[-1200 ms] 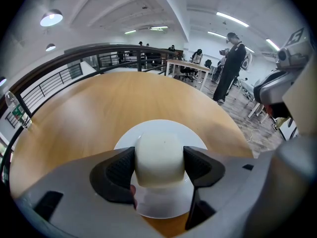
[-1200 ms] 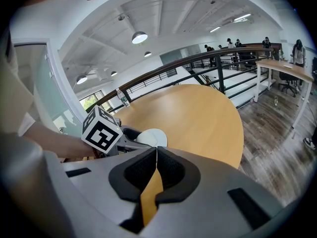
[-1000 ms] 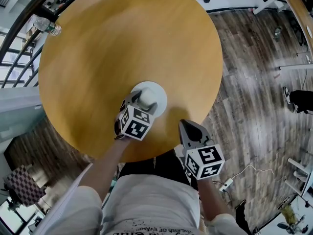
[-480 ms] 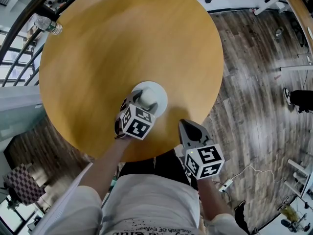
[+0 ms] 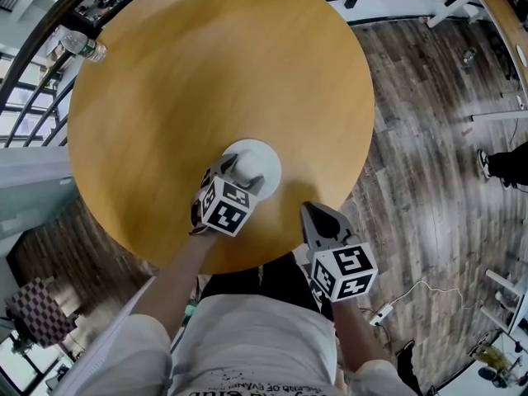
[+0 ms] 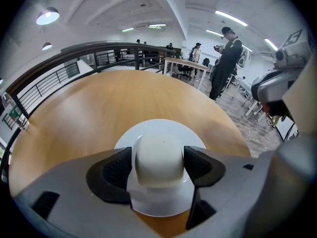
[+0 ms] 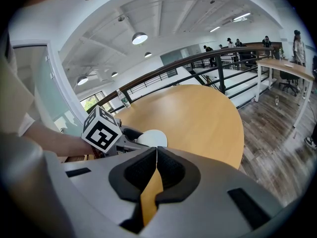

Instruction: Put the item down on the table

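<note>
Your left gripper [image 6: 159, 162] clamps the raised knob of the white item [image 5: 266, 157]. Its flat disc lies directly beneath the jaws, toward the table's [image 5: 214, 73] 6 o'clock edge, seemingly on or just above the wood. Your right gripper [image 7: 153, 175], closed on nothing, hangs at 5 o'clock, off the rim.

- The round table [image 5: 206, 73] has a honey-coloured wooden top and stands on a grey plank floor [image 5: 429, 130]
- Near the table's front edge is a white item [image 5: 262, 157] — a wide round base with a domed knob on top; whether the base touches the wood cannot be told
- A clear bottle [image 5: 82, 45] shows at the far-left rim — on the top or just past it, unclear
</note>
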{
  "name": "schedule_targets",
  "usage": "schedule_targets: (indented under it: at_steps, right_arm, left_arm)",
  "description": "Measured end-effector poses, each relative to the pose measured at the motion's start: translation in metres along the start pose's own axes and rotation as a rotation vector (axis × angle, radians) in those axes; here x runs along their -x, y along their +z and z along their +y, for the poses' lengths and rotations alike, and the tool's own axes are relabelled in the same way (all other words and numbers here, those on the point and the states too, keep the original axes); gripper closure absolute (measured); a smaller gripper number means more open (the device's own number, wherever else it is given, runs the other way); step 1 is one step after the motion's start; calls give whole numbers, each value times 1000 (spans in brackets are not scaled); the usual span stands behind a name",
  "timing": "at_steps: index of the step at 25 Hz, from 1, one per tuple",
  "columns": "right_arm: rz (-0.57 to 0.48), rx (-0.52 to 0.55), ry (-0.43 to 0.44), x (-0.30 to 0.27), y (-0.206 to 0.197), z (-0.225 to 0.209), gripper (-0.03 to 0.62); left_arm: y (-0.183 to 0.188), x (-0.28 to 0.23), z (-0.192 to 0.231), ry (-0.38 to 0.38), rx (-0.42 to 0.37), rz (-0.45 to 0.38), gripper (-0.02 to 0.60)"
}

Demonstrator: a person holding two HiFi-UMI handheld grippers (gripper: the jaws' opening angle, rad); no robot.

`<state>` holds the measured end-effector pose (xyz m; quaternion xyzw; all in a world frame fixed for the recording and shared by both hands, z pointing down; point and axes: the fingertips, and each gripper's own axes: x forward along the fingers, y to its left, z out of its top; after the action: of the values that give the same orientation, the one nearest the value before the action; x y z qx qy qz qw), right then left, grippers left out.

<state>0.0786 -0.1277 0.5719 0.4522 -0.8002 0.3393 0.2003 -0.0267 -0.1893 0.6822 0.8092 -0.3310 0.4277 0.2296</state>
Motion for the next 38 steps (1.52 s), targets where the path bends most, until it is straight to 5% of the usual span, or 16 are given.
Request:
schedule_targets:
  at_steps: [21, 38]
  right_arm:
    - [-55, 58, 76, 32, 9, 36, 568]
    - [-59, 143, 114, 82, -8, 91, 568]
  left_arm:
    - [5, 118, -30, 30, 70, -191, 244]
    - [-42, 189, -84, 26, 129, -243, 430]
